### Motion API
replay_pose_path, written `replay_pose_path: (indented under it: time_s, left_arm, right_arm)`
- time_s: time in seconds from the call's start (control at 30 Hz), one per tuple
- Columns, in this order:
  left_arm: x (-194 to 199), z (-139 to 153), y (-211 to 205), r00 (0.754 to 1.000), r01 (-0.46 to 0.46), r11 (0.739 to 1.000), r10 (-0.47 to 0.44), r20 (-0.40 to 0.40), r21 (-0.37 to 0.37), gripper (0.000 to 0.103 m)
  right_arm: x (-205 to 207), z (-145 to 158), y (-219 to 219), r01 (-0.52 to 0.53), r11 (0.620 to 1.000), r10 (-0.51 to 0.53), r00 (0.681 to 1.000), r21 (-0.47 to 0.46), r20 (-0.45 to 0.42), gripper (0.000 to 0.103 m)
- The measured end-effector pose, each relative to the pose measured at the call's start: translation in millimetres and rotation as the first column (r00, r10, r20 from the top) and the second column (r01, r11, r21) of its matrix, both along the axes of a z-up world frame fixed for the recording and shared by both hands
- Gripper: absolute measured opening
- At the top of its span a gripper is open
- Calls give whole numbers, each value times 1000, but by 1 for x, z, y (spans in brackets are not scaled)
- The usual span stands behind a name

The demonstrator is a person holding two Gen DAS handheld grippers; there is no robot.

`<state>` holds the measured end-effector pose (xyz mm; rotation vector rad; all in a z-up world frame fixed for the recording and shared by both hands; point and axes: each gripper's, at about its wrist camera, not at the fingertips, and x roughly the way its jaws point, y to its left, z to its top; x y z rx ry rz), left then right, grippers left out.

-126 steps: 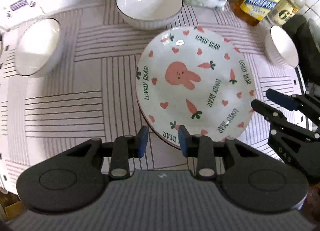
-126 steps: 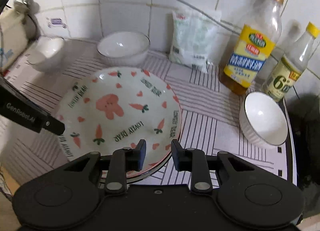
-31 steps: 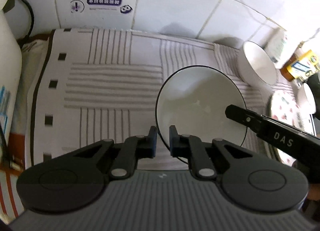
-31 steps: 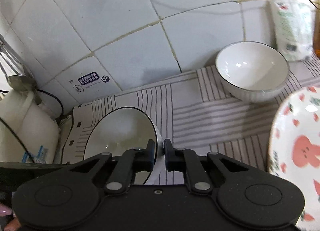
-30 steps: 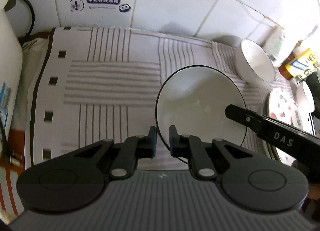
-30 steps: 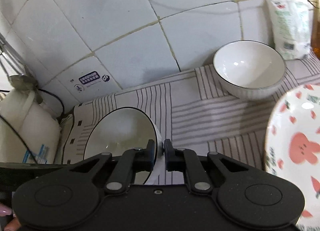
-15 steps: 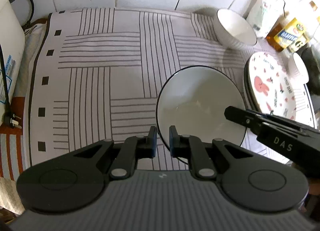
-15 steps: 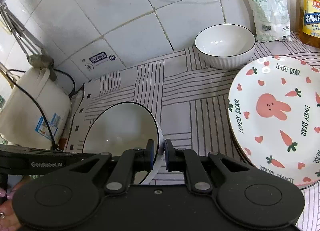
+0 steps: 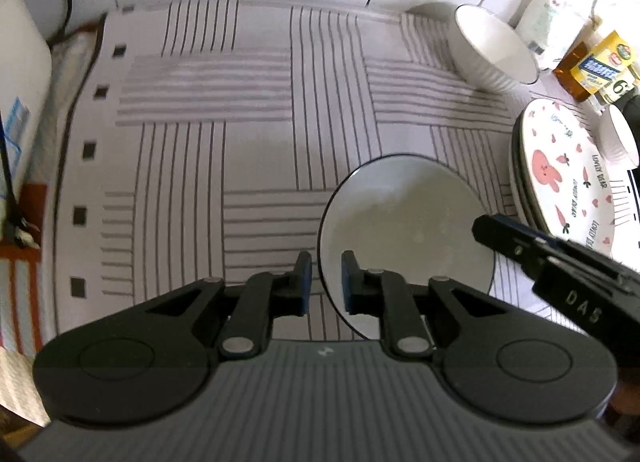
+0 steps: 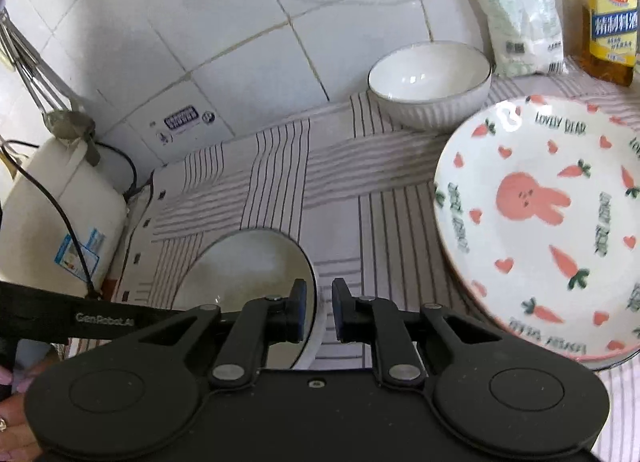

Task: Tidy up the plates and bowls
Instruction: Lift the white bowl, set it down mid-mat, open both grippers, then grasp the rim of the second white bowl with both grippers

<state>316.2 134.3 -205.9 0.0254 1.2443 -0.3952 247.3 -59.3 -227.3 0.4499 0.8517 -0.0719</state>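
I am at the release step. The big white bowl (image 9: 404, 230) sits on the striped mat (image 9: 256, 110), just left of the plates, its rim running between the jaws of both grippers. My left gripper (image 9: 325, 282) straddles the near rim and my right gripper (image 10: 319, 312) the opposite rim; both pairs of jaws have just been opening, and a thin gap now shows on each side of the rim, so neither pinches it.

Next I judge both must open a little wider and lift straight off without dragging the bowl.

Count: three bowls, namely this one, a second bowl (image 10: 430, 84) by the tiled wall, and a small bowl (image 9: 622, 134) far right. The rabbit plate (image 10: 544, 222) tops a stack; I cannot tell how many lie beneath.
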Motion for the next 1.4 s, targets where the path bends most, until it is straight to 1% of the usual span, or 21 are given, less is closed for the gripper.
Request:
replay_pose_path:
  time_s: [0.07, 0.1, 0.13, 0.2, 0.3, 0.37, 0.4, 0.5, 0.57, 0.63, 0.7, 0.8, 0.9, 0.93, 1.03, 1.1, 1.2, 1.3, 1.4]
  left_arm:
    - [-1, 6, -2, 1000, 11, 1000, -11, 10, 23, 18]
    - [-2, 8, -3, 999, 25, 999, -26, 26, 43, 22]
    - [-5, 11, -4, 998, 37, 997, -40, 48, 66, 29]
    - [-9, 15, -4, 996, 51, 994, -57, 71, 92, 34]
    - [-13, 21, -2, 996, 65, 993, -71, 60, 95, 35]
    - [-16, 27, -1, 995, 73, 992, -79, 62, 102, 37]
    - [-18, 30, -1, 994, 79, 991, -87, 68, 106, 41]
    - [-26, 42, -1, 991, 95, 988, -105, 85, 118, 41]
    - [-32, 51, -1, 988, 108, 987, -120, 96, 121, 44]
    - [-38, 61, -1, 984, 124, 984, -139, 114, 128, 48]
    - [-43, 70, -4, 979, 138, 981, -156, 135, 135, 50]
    - [-50, 82, -7, 972, 157, 978, -178, 153, 136, 55]
    - [-55, 93, -11, 967, 166, 977, -188, 172, 130, 60]
    - [-57, 96, -12, 966, 168, 977, -189, 179, 129, 64]
    - [-59, 102, -17, 963, 168, 977, -192, 192, 135, 67]
    - [-58, 105, -21, 962, 167, 976, -192, 196, 141, 68]
    - [-56, 106, -27, 963, 162, 977, -187, 196, 139, 75]
    - [-51, 106, -36, 964, 148, 978, -175, 199, 144, 76]
    - [-44, 106, -46, 966, 129, 981, -157, 205, 145, 79]
  right_arm:
    - [-3, 9, -1, -5, 1000, 6, 1000, -29, 14, 24]
    - [-5, 13, -3, -11, 999, 12, 1000, -36, 15, 25]
    - [-7, 16, -4, -18, 999, 18, 1000, -40, 17, 29]
    - [-13, 23, -5, -27, 998, 28, 999, -56, 26, 33]
    - [-26, 36, -2, -41, 994, 47, 997, -102, 56, 35]
    - [-35, 45, 0, -49, 992, 59, 994, -113, 89, 41]
    - [-40, 51, 2, -55, 992, 68, 992, -118, 107, 45]
    - [-51, 67, 9, -66, 987, 89, 984, -149, 152, 48]
    - [-57, 76, 12, -69, 984, 98, 980, -164, 174, 51]
    - [-63, 85, 14, -71, 981, 107, 974, -179, 198, 61]
    - [-68, 91, 15, -75, 977, 118, 969, -197, 216, 63]
    - [-72, 97, 15, -76, 971, 126, 968, -226, 217, 64]
    - [-76, 103, 11, -68, 969, 123, 966, -237, 226, 72]
    - [-77, 105, 9, -70, 968, 127, 965, -241, 230, 72]
    - [-80, 110, 1, -89, 962, 151, 961, -257, 233, 72]
    - [-82, 113, -7, -78, 960, 145, 961, -270, 237, 72]
    - [-84, 117, -23, -61, 955, 133, 963, -292, 234, 73]
    - [-83, 118, -41, -54, 954, 127, 963, -294, 237, 75]
    - [-76, 116, -62, -58, 953, 126, 968, -298, 216, 76]
